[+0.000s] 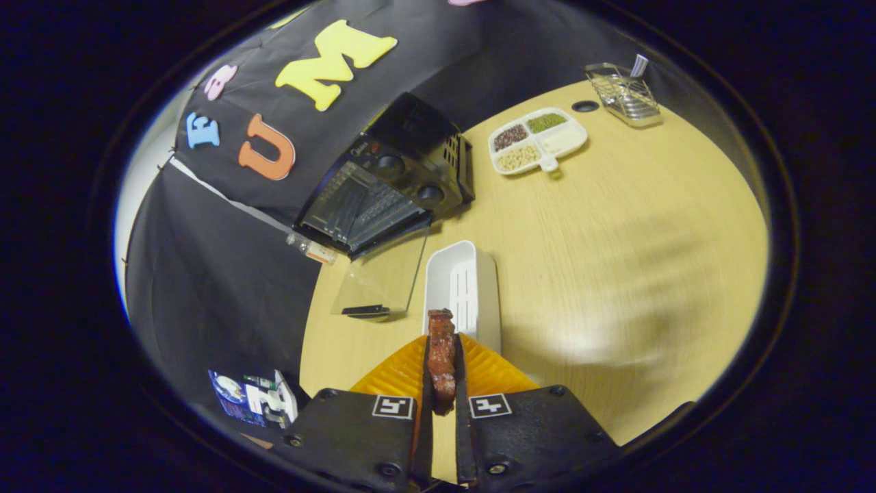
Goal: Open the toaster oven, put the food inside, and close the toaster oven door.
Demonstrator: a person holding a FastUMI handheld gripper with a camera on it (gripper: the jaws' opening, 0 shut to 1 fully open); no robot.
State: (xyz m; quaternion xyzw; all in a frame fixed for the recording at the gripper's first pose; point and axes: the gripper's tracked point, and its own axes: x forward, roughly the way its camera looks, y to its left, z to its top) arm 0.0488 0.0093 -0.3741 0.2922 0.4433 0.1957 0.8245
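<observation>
Tongs [441,373] closed down to a narrow gap, both orange ribbed fingers [400,370] pressing on a strip of reddish-brown meat [441,356]. The meat stands on edge between the fingers, and its far end pokes out just past the tips.

Just ahead of the tips: white rectangular tray [460,287] on the tabletop [616,274], slotted base, nothing in it. The meat's far end overlaps the tray's near rim in the view; can't tell height above it.

Toaster oven [393,181] is beyond the tray, off to the left, at the tabletop's edge against the black cloth wall. Black body, two knobs on the front panel, wire rack visible inside. Glass door [380,281] is dropped open, lying out flat toward the tongs, its dark handle [366,311] on the near edge. The door sits just left of the white tray.

Far side of the tabletop: white divided dish [537,140] with four compartments of grains or beans (dark, green, pale, tan). Beyond it a wire rack basket [623,96], near a round cable hole [585,106].

Small bottle-like object [311,250] beside the oven's left corner, too small to identify.
</observation>
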